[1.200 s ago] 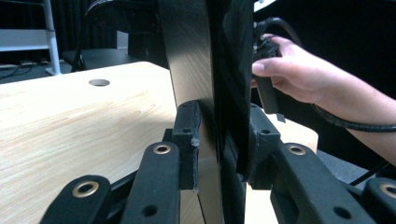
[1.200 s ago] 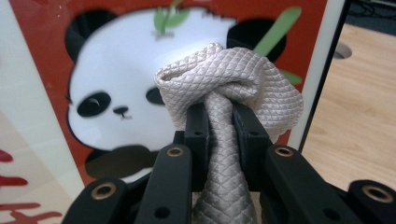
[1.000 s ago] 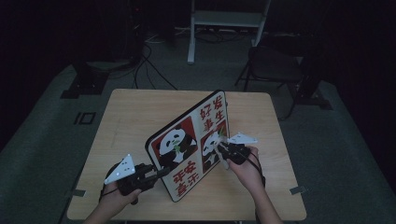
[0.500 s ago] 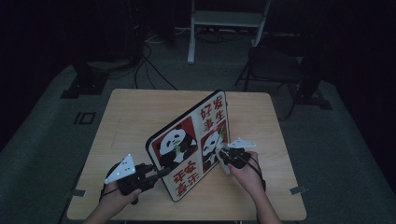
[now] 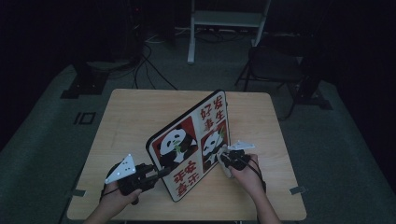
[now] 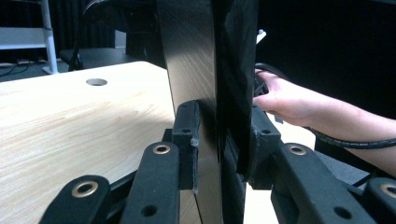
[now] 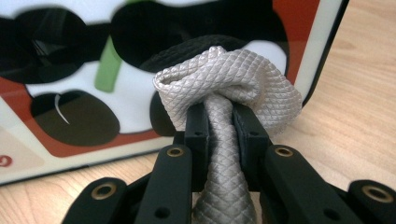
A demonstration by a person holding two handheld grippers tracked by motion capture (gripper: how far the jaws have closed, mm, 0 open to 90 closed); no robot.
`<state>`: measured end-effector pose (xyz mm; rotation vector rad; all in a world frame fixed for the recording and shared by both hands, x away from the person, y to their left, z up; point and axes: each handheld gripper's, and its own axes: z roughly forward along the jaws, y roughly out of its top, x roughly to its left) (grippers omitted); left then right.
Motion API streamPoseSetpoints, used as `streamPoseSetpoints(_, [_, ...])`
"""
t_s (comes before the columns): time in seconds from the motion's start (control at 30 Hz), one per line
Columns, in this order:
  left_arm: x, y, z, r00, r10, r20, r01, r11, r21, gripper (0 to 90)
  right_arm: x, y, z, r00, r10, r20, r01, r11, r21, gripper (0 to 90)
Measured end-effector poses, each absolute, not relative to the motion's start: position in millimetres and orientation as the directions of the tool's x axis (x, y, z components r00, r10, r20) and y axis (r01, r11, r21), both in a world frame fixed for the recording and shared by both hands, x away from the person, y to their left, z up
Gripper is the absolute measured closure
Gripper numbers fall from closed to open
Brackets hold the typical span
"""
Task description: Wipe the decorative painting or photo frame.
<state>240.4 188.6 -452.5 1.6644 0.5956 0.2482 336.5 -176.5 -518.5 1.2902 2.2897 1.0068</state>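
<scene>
Surface: a light wooden rectangular surface (image 5: pixel 140 121) is set on a grey carpeted floor (image 5: pixel 46 140) in a dim room. A round hole (image 6: pixel 96 82) in the wood is seen in the left gripper view. Behind the surface, a white metal stand (image 5: pixel 224 21), a dark folding chair (image 5: pixel 275 65) and black cables (image 5: pixel 149 65) on the floor are recorded against a black backdrop.

Principal item: a flat rectangular board with a black edge and red-and-white panda pictures and red characters (image 5: pixel 194 142) is held upright on its lower edge, running diagonally across the middle of the surface, printed face turned toward the person's right.

Left hand-held gripper (image 5: pixel 156 173): it is held low at the near left part of the surface, with a grey three-cornered plate on top. In the left gripper view its black jaws are closed on the near end of the board (image 6: pixel 210 93), one pad on each face, the board being seen edge-on between them.

Right hand-held gripper (image 5: pixel 224 157): it is held at the board's printed face, by the right-hand panda picture. In the right gripper view its jaws (image 7: pixel 219 135) are clamped tight on a bunched grey quilted cloth (image 7: pixel 233 84), whose folded head is set against or just at the glossy face of the board (image 7: pixel 70 93); actual contact cannot be told.
</scene>
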Motion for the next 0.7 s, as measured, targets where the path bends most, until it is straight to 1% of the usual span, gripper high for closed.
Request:
streamPoseSetpoints(0.2, [240, 189, -452, 0.841, 0.514, -0.169, 0.242, -0.079, 0.967, 71.4, 337, -178, -524, -0.536, 0.842, 0.062, 0.628, 0.349, 0.695, 78.1])
streamPoseSetpoints(0.4, [241, 189, -452, 0.838, 0.520, -0.163, 0.240, -0.084, 0.967, 71.8, 337, -181, -519, -0.533, 0.844, 0.067, 0.628, 0.341, 0.699, 78.1])
streamPoseSetpoints(0.57, [241, 189, -452, 0.836, 0.525, -0.162, 0.240, -0.085, 0.967, 72.3, 333, -186, -495, -0.531, 0.844, 0.077, 0.583, 0.297, 0.756, 78.1])
streamPoseSetpoints(0.6, [241, 189, -452, 0.836, 0.525, -0.162, 0.240, -0.085, 0.967, 72.4, 333, -186, -495, -0.531, 0.844, 0.077, 0.583, 0.297, 0.756, 78.1])
streamPoseSetpoints(0.7, [241, 189, -452, 0.835, 0.526, -0.161, 0.240, -0.086, 0.967, 72.4, 328, -188, -476, -0.535, 0.840, 0.084, 0.546, 0.269, 0.793, 78.1])
